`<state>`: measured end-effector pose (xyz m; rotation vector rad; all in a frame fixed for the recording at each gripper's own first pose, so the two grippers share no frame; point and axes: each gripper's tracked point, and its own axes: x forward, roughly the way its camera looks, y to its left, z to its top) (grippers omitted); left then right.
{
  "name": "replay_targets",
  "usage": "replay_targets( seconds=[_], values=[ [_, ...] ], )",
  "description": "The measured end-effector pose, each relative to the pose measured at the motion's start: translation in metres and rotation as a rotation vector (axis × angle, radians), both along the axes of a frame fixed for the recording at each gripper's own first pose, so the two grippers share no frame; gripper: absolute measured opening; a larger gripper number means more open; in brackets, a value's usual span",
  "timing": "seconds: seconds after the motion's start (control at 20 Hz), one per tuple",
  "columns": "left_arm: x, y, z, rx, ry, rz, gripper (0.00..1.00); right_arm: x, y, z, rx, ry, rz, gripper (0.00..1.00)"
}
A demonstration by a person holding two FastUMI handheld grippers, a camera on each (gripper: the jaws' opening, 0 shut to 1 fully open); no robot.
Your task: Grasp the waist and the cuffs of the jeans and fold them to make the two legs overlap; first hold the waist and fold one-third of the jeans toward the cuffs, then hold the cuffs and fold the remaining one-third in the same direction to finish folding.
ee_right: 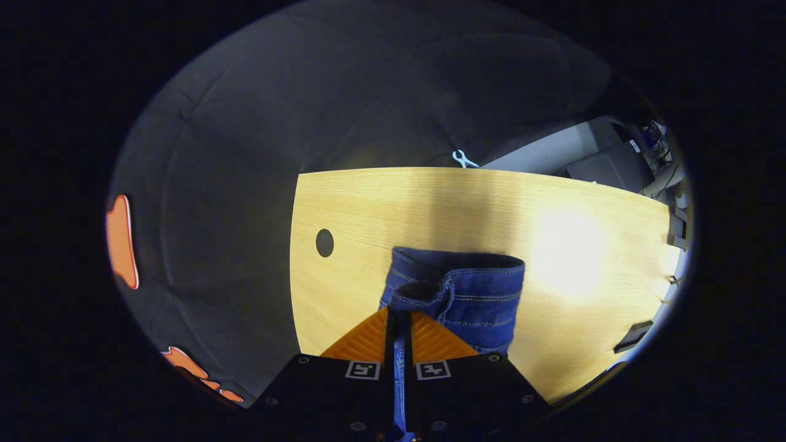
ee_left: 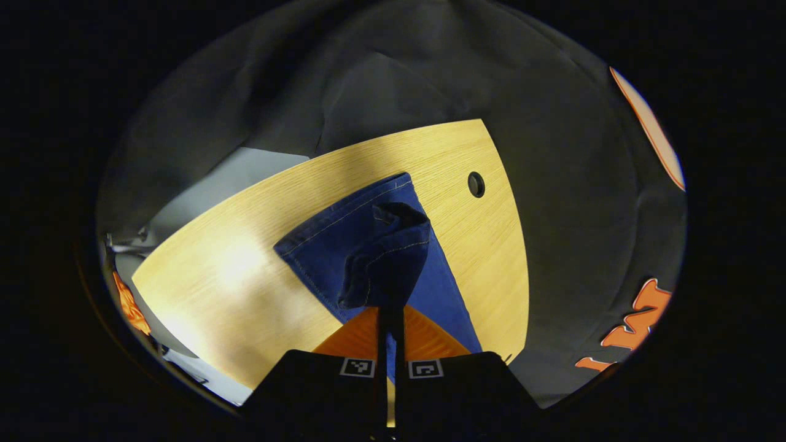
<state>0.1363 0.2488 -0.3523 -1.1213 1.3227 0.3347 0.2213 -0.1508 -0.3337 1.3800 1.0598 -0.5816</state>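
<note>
Dark blue jeans lie on the light wooden table, and an edge of them is lifted. In the left gripper view my left gripper is shut on a raised fold of the denim, which hangs bunched just beyond the fingertips. In the right gripper view my right gripper is shut on a stitched edge of the jeans, and the cloth runs down between its fingers. I cannot tell whether the gripped edges are waist or cuffs.
The table has a round cable hole near one edge. A small white clamp sits at the table's far edge. A dark flat object lies near the table's right edge. Grey boxes stand beyond the table.
</note>
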Motion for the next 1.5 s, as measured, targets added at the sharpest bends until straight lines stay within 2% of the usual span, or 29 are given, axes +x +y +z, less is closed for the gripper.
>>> replay_targets(
  seconds=[0.15, 0.3, 0.35, 0.4, 0.55, 0.6, 0.65, 0.7, 0.75, 0.8, 0.85, 0.9, 1.0, 1.05, 1.1, 1.15, 1.25, 1.35, 1.5],
  values=[
    [0.017, 0.008, -0.013, 0.019, 0.015, -0.005, 0.07, 0.042, 0.013, -0.013, 0.004, 0.014, 0.005, 0.07],
    [0.036, 0.02, -0.031, 0.049, 0.027, 0.007, 0.17, 0.07, 0.025, -0.026, 0.001, 0.011, 0.044, 0.07],
    [0.042, 0.025, -0.029, 0.083, 0.036, -0.007, 0.14, 0.08, 0.029, -0.028, -0.004, -0.001, 0.059, 0.07],
    [0.045, 0.028, -0.031, 0.115, 0.024, -0.029, 0.24, 0.089, 0.033, -0.029, -0.008, -0.021, 0.071, 0.07],
    [0.071, 0.036, -0.018, 0.217, -0.108, -0.061, 0.29, 0.102, 0.035, -0.017, -0.019, -0.116, 0.069, 0.07],
    [0.077, 0.039, -0.009, 0.246, -0.145, -0.07, 0.4, 0.104, 0.036, -0.011, -0.026, -0.145, 0.088, 0.07],
    [0.089, 0.037, 0.002, 0.282, -0.204, -0.086, 0.47, 0.103, 0.036, -0.003, -0.052, -0.179, 0.111, 0.08],
    [0.088, 0.038, 0.013, 0.337, -0.249, -0.103, 0.48, 0.101, 0.034, 0.0, -0.096, -0.214, 0.148, 0.12],
    [0.09, 0.039, 0.025, 0.397, -0.297, -0.128, 0.57, 0.099, 0.032, 0.013, -0.14, -0.272, 0.178, 0.14],
    [0.091, 0.039, 0.039, 0.464, -0.35, -0.153, 0.69, 0.096, 0.03, 0.028, -0.2, -0.32, 0.201, 0.25],
    [0.094, 0.038, 0.053, 0.522, -0.412, -0.167, 0.7, 0.095, 0.024, 0.042, -0.278, -0.363, 0.22, 0.3],
    [0.095, 0.033, 0.069, 0.569, -0.472, -0.177, 0.72, 0.088, 0.016, 0.055, -0.35, -0.398, 0.245, 0.54],
    [0.097, 0.018, 0.104, 0.658, -0.592, -0.196, 0.83, 0.08, 0.008, 0.071, -0.49, -0.461, 0.284, 0.53],
    [0.094, 0.013, 0.117, 0.704, -0.642, -0.208, 0.83, 0.073, 0.006, 0.076, -0.55, -0.467, 0.314, 0.7],
    [0.089, 0.007, 0.137, 0.751, -0.691, -0.233, 0.87, 0.062, 0.002, 0.077, -0.603, -0.459, 0.342, 0.76],
    [0.085, -0.002, 0.157, 0.803, -0.745, -0.244, 0.91, 0.053, -0.001, 0.08, -0.646, -0.458, 0.371, 0.79],
    [0.07, -0.021, 0.2, 0.895, -0.866, -0.27, 0.92, 0.043, 0.004, 0.08, -0.7, -0.462, 0.429, 0.84],
    [0.055, -0.038, 0.235, 0.978, -0.959, -0.292, 0.96, 0.04, 0.008, 0.08, -0.747, -0.495, 0.473, 0.88],
    [0.025, -0.051, 0.277, 1.094, -1.064, -0.27, 0.98, 0.046, 0.013, 0.076, -0.782, -0.466, 0.492, 0.95]
  ],
)
